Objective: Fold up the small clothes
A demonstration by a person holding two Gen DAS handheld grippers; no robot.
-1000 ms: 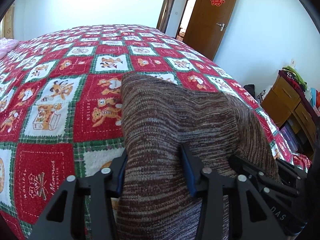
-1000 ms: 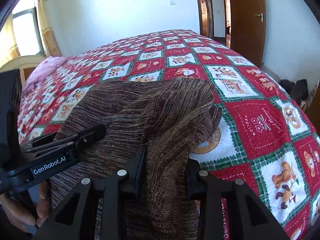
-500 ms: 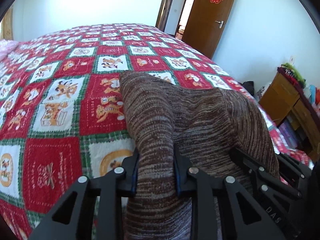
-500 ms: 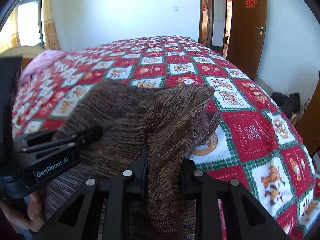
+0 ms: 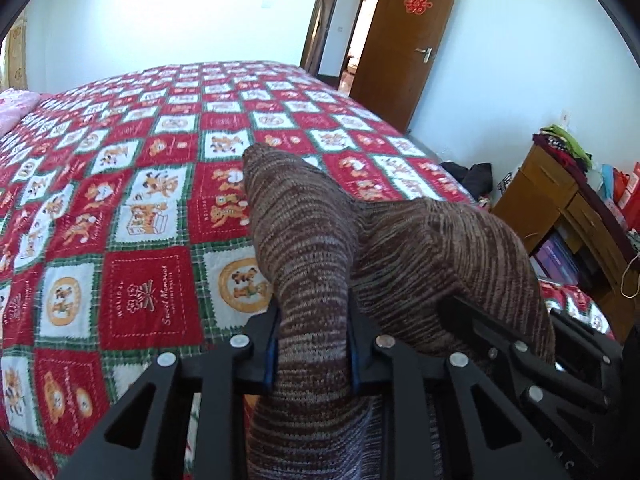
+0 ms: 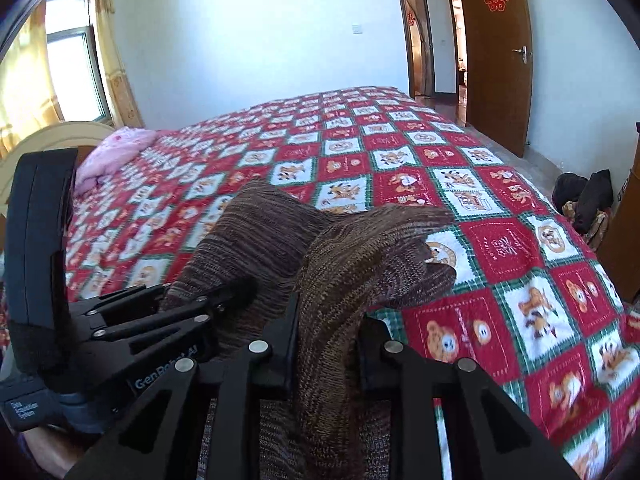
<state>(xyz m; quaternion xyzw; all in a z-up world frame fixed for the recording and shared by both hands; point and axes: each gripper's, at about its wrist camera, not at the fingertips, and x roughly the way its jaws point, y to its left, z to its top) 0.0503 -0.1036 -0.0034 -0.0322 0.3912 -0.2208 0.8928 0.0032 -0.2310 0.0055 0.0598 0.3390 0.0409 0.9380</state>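
Note:
A brown striped knit garment (image 5: pixel 304 240) is lifted off the red and white patterned bedspread (image 5: pixel 132 216). My left gripper (image 5: pixel 312 344) is shut on a bunched fold of it, which rises between the jaws and drapes forward. The right gripper (image 5: pixel 500 336) shows at the lower right of the left wrist view, partly under the fabric. In the right wrist view my right gripper (image 6: pixel 326 336) is shut on another fold of the brown knit garment (image 6: pixel 360 256). The left gripper (image 6: pixel 224 300) shows at the left there, its tips buried in the cloth.
The bedspread (image 6: pixel 480 216) covers a wide bed. A pink pillow (image 6: pixel 112 152) lies at the far left by a cream headboard. A wooden dresser (image 5: pixel 560 208) with piled items stands to the right, and dark bags (image 6: pixel 584 196) sit on the floor. A brown door (image 5: pixel 408 40) stands open.
Both grippers closed tighter on the knit folds and rose, lifting the garment higher off the bedspread. The cloth now bunches into narrow ridges between the jaws.

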